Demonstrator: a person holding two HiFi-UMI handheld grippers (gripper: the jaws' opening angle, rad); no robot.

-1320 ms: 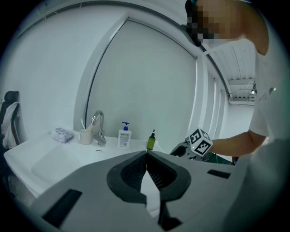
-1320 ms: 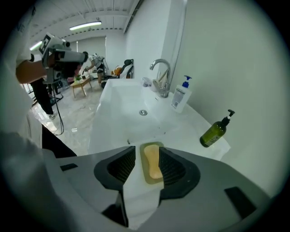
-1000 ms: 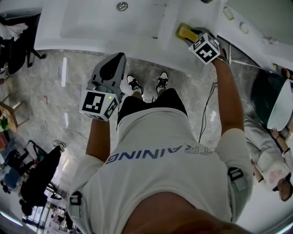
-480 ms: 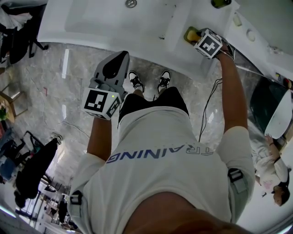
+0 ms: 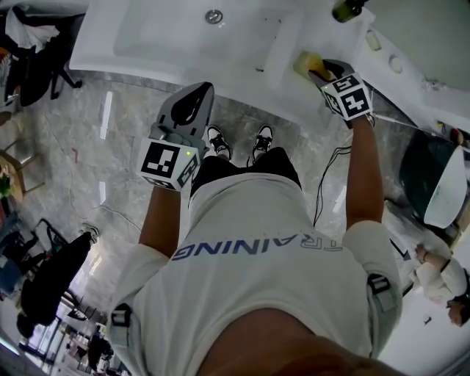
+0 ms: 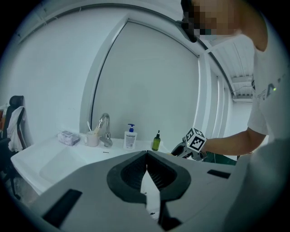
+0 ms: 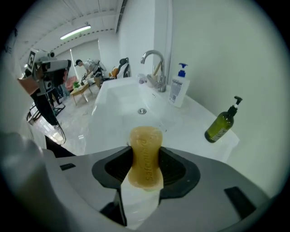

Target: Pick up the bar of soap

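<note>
A yellow-orange bar of soap (image 7: 145, 156) stands on edge between the jaws of my right gripper (image 7: 146, 158), which is shut on it, lifted over the white counter (image 7: 181, 120). In the head view the soap (image 5: 308, 63) shows as a yellow patch at the right gripper's (image 5: 323, 72) tip, at the counter's front right beside the basin. My left gripper (image 5: 192, 106) hangs lower, over the floor in front of the counter; its jaws meet with nothing between them (image 6: 146, 170).
The white sink basin (image 7: 129, 102) has a drain (image 5: 214, 15) and a chrome tap (image 7: 154, 68). A white pump bottle (image 7: 179, 88) and a green pump bottle (image 7: 222, 122) stand at the counter's back. A cup with a toothbrush (image 6: 92, 137) sits by the tap.
The right gripper with the soap has shifted slightly down and right off the counter top. The left gripper has drifted a little towards the counter.
</note>
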